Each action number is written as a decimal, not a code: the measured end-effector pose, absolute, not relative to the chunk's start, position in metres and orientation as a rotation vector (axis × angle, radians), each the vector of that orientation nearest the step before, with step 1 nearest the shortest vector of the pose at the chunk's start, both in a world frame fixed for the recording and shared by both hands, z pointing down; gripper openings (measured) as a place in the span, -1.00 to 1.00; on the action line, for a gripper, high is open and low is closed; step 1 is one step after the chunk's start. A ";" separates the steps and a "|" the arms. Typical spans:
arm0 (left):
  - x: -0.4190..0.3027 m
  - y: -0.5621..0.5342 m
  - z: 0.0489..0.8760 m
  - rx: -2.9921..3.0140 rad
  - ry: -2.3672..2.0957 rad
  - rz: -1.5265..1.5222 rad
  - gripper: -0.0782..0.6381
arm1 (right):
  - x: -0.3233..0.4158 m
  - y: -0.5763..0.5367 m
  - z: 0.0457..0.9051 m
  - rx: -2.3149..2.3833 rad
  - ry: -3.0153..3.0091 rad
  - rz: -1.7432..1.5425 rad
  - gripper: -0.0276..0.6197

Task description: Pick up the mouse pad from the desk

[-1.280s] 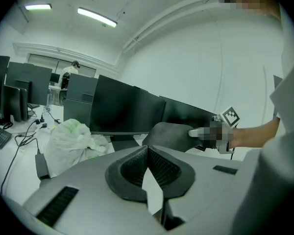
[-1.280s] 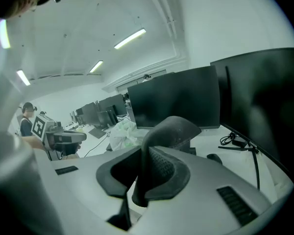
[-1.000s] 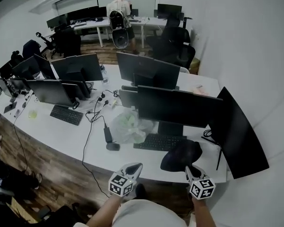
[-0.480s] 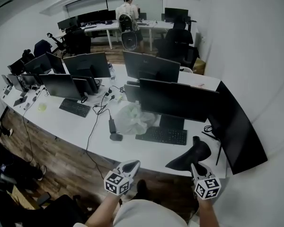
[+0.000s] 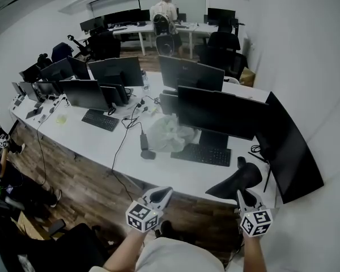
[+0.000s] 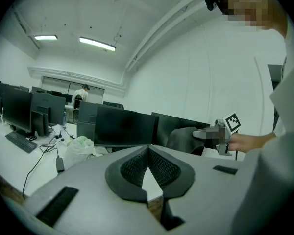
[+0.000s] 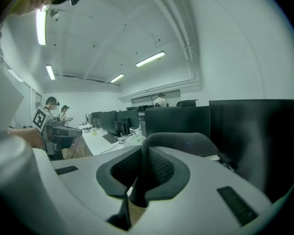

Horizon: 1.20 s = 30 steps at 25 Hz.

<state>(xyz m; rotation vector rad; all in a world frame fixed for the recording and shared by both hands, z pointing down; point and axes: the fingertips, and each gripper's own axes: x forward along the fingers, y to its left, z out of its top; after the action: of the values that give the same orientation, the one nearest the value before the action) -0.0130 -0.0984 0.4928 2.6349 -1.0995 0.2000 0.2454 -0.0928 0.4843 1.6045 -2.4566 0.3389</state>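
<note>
Soft black mouse pad (image 5: 238,179) pinched by right gripper (image 5: 245,196) fingers, seemingly off white desk (image 5: 102,146) at 5 o'clock; pick-up near done. Left gripper (image 5: 160,195) fingers together, empty.

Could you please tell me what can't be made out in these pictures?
- Head view: whether the far end of the mouse pad clears the desk; too dark and small.
- Right gripper view: the pad's far end, hidden by its own fold.
- Head view: what the white bag holds; too small to tell.
</note>
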 end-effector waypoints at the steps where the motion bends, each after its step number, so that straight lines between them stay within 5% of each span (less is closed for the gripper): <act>1: -0.016 -0.097 0.491 2.639 -1.098 0.200 -0.73 | 0.242 -0.092 0.484 1.604 -2.458 0.336 -0.77; 30: -0.079 -0.095 0.451 2.740 -0.996 0.091 -0.73 | 0.166 -0.052 0.431 1.647 -2.456 0.165 -0.78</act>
<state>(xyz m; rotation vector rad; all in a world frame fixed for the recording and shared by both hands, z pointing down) -0.0788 -0.0946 0.4513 2.7402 -0.9962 0.0911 0.1662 -0.0522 0.4308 1.6475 -2.4564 0.1653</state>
